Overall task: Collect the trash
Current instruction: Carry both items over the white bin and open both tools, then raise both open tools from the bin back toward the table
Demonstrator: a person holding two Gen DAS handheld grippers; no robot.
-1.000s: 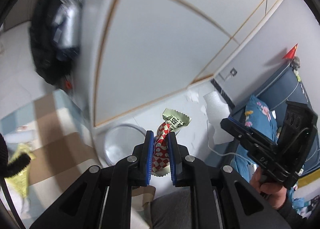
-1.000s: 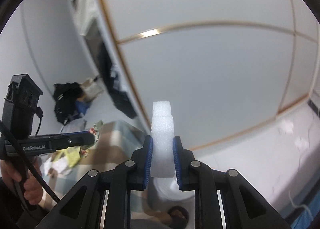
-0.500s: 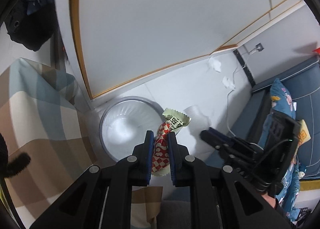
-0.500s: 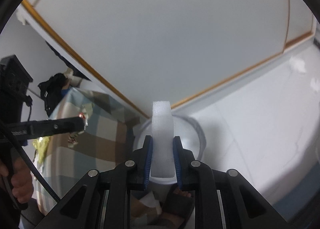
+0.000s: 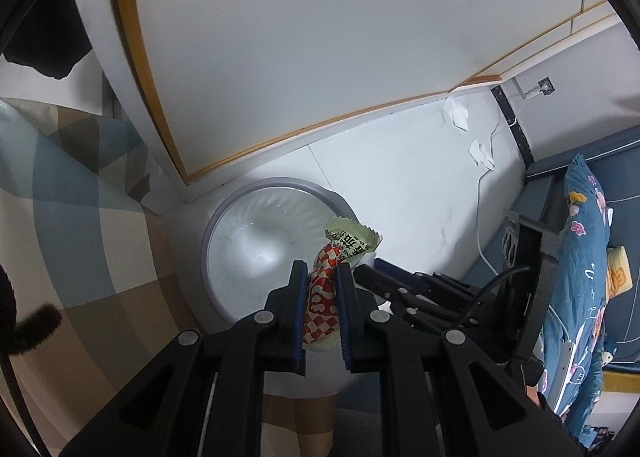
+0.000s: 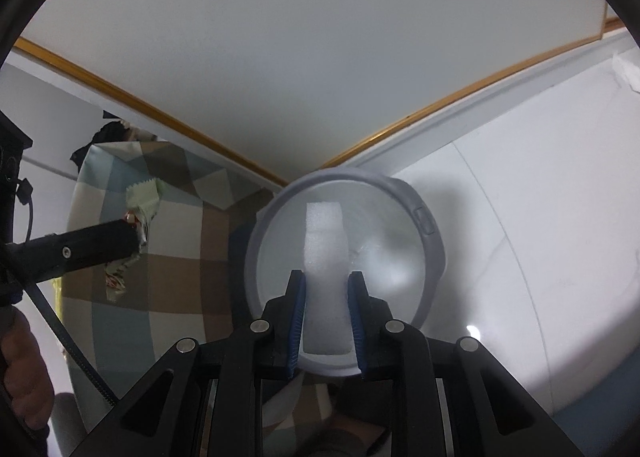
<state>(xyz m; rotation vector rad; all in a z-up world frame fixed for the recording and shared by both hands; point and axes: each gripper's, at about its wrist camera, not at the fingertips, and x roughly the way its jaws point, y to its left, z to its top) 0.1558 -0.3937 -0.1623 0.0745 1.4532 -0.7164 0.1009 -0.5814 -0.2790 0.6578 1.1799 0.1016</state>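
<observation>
Left wrist cam: left gripper (image 5: 320,273) clamped on a red/white snack wrapper (image 5: 326,285), right over the trash bin (image 5: 240,217) rim. Right wrist cam: right gripper (image 6: 326,283) w/ fingers gripping a white foam piece (image 6: 324,241) over the bin's open mouth, checkered desk (image 6: 176,257) just beside.

Place: a home, bedroom-like | blue floral quilt (image 5: 580,257) heaped on a dark blue bed frame (image 5: 560,165) | checked blue-and-brown tablecloth (image 5: 80,225) | white wardrobe panels trimmed in wood (image 5: 320,37) | round grey lined waste bin (image 6: 434,241) on white floor tiles (image 5: 420,193) | white cable running to a wall socket (image 5: 545,86)
</observation>
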